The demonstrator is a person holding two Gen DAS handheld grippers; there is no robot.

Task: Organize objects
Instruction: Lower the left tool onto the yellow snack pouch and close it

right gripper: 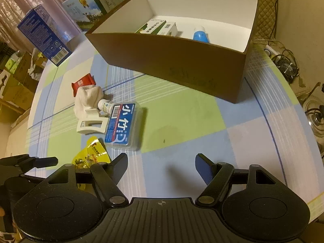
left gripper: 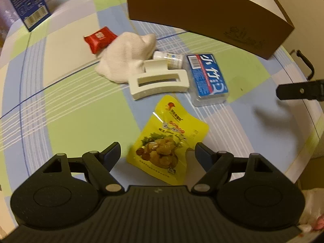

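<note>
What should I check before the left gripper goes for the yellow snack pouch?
1. Left gripper open: ok, jaws spread wide, nothing held.
2. Yellow snack pouch between the jaws: ok, it lies flat on the tablecloth, lower end inside the gap.
3. Pouch free of neighbours: ok, apart from the white hair claw and the blue-label case.
4. Right gripper out of the way: ok, open, empty, over bare cloth to the side.
5. Brown box has room: ok, only a carton and a blue-and-white item show inside.
6. Height above pouch: cannot tell.
</note>
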